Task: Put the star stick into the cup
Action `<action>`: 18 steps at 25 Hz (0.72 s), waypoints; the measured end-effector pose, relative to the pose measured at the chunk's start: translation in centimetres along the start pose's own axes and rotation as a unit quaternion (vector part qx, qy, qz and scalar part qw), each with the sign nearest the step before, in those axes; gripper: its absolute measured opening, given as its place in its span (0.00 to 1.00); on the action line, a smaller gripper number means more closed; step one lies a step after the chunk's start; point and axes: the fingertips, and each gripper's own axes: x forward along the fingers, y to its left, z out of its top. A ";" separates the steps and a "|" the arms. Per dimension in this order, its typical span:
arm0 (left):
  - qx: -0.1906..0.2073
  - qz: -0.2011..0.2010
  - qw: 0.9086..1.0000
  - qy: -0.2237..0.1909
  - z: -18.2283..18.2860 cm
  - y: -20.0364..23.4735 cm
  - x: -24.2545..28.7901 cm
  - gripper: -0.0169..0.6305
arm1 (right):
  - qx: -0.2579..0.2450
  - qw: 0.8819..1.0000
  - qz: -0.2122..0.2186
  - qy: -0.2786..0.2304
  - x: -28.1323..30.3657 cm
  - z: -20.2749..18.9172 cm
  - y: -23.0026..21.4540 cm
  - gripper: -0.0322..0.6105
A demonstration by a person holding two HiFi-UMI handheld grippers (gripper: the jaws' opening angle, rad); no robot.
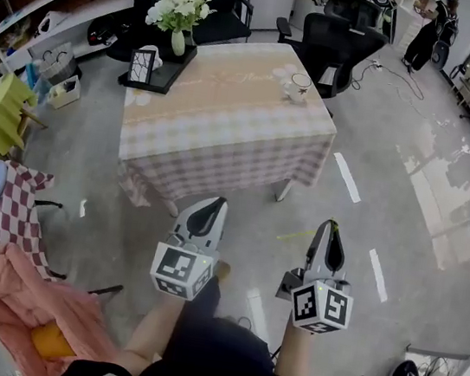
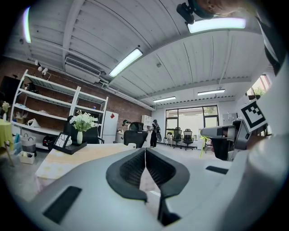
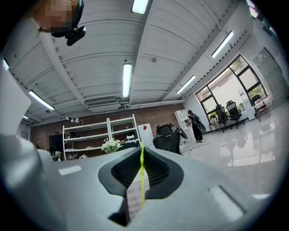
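Currently the carry step: right tongs (image 1: 330,232) pinch the star stick (image 3: 142,178), left tongs (image 1: 211,210) closed on nothing; cup (image 1: 298,86) well ahead on the counter (image 1: 226,129); next likely approach, then lower the stick in

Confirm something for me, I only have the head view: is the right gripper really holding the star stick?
Observer: Yes. In the right gripper view, the right gripper has its jaws shut on the thin yellow-green star stick, which runs along the line where they meet.
Operator: And the left one?
Observer: The left gripper view shows the left gripper with its jaws together and nothing between them.
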 end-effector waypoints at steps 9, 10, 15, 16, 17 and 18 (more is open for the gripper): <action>0.001 -0.024 1.000 -0.001 0.8 2.7 6.0 0.05 | -0.006 1.000 -0.017 -0.005 5.7 0.2 -0.4 0.07; 0.001 -0.027 1.000 0.000 0.9 3.0 6.6 0.05 | -0.007 1.000 -0.019 -0.005 6.3 0.2 -0.4 0.07; -0.002 -0.041 0.999 0.001 1.5 4.4 9.1 0.05 | -0.009 1.000 -0.027 -0.006 8.8 0.2 -0.3 0.07; -0.002 -0.044 0.999 0.001 1.6 4.6 9.6 0.05 | -0.008 1.000 -0.029 -0.008 9.3 0.3 -0.2 0.07; -0.001 -0.047 0.999 0.001 1.7 4.8 10.0 0.05 | -0.007 0.999 -0.031 -0.009 9.7 0.3 -0.2 0.07; 0.000 -0.050 0.999 0.001 1.9 5.1 10.4 0.05 | -0.006 0.999 -0.032 -0.011 10.2 0.4 -0.1 0.07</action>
